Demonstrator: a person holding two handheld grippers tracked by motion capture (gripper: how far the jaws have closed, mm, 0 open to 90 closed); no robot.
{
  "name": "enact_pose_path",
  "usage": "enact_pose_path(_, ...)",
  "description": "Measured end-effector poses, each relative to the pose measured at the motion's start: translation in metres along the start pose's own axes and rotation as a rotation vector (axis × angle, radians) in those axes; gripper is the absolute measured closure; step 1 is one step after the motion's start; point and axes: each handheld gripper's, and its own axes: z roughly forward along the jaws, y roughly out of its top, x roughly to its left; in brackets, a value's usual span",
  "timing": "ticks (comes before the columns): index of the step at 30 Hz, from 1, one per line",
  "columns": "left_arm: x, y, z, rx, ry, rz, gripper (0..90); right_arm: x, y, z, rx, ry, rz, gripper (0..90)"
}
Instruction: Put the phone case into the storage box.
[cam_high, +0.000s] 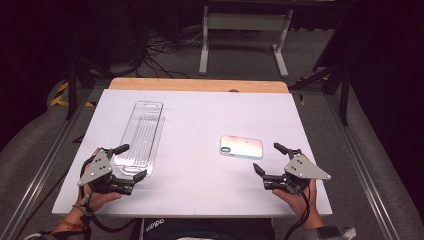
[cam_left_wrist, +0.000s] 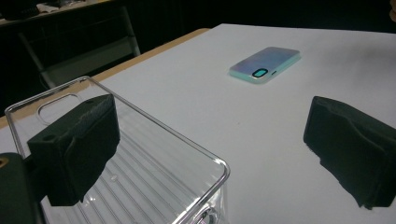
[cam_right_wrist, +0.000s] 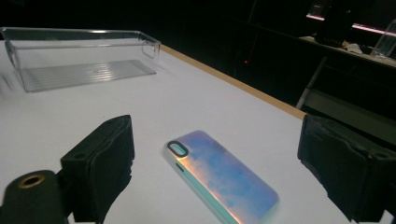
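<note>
In the left gripper view the clear tray's (cam_left_wrist: 154, 172) near end runs off the bottom edge, and in the right gripper view the phone case's (cam_right_wrist: 224, 179) near corner does too.

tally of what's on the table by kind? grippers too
Clear plastic tray: 1
Phone in iridescent case, lying back side up: 1
Handheld grippers: 2, left gripper and right gripper, both open
Total: 4

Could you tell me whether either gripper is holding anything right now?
Nothing is held: the left gripper stands open at the clear tray's near end, the right gripper open beside the phone.
</note>
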Motion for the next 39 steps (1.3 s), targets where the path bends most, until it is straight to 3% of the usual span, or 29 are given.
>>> enact_pose_path(5, -0.001, -0.002, -0.002, 0.015, 0.000, 0.006, 4.8, 0.000, 0.000, 0.005, 0.030, 0.026, -0.010, 11.8)
enact_pose_path(8, -0.002, -0.003, -0.006, 0.018, 0.009, -0.011, 5.5, -0.002, 0.002, 0.012, 0.059, 0.044, -0.018, 12.9)
enact_pose_path(10, -0.002, -0.002, -0.010, 0.012, 0.010, -0.028, 5.8, -0.004, 0.003, 0.019, 0.078, 0.070, -0.021, 13.1)
enact_pose_path(14, -0.004, -0.003, -0.016, 0.013, 0.031, -0.014, 5.9, -0.011, 0.008, 0.033, 0.123, 0.118, -0.028, 12.1)
enact_pose_path(18, -0.006, -0.006, -0.022, 0.020, 0.039, -0.038, 5.9, -0.020, 0.017, 0.050, 0.180, 0.167, -0.040, 11.0)
enact_pose_path(23, -0.008, -0.009, -0.027, 0.036, 0.048, -0.048, 6.2, -0.030, 0.028, 0.091, 0.357, 0.273, -0.090, 7.8)
enact_pose_path(24, -0.008, -0.009, -0.027, 0.036, 0.048, -0.048, 6.2, -0.030, 0.028, 0.091, 0.357, 0.273, -0.090, 7.8)
enact_pose_path(27, -0.011, -0.010, -0.027, 0.036, 0.044, -0.043, 6.2, -0.031, 0.033, 0.123, 0.504, 0.329, -0.164, 6.9)
enact_pose_path(29, -0.011, -0.010, -0.026, 0.041, 0.043, -0.037, 6.2, -0.032, 0.034, 0.136, 0.556, 0.374, -0.190, 7.0)
enact_pose_path(30, -0.011, -0.010, -0.026, 0.041, 0.043, -0.037, 6.2, -0.032, 0.034, 0.136, 0.556, 0.374, -0.190, 7.0)
enact_pose_path(31, -0.012, -0.009, -0.025, 0.042, 0.043, -0.036, 6.2, -0.032, 0.034, 0.143, 0.591, 0.391, -0.201, 7.8)
enact_pose_path(32, -0.013, -0.009, -0.024, 0.053, 0.031, -0.037, 6.2, -0.030, 0.033, 0.159, 0.659, 0.423, -0.247, 9.8)
enact_pose_path(37, -0.013, -0.010, -0.022, 0.062, 0.017, -0.026, 6.2, -0.028, 0.029, 0.181, 0.765, 0.486, -0.288, 10.9)
enact_pose_path(39, -0.013, -0.010, -0.022, 0.063, 0.016, -0.024, 6.3, -0.027, 0.028, 0.189, 0.789, 0.483, -0.311, 11.1)
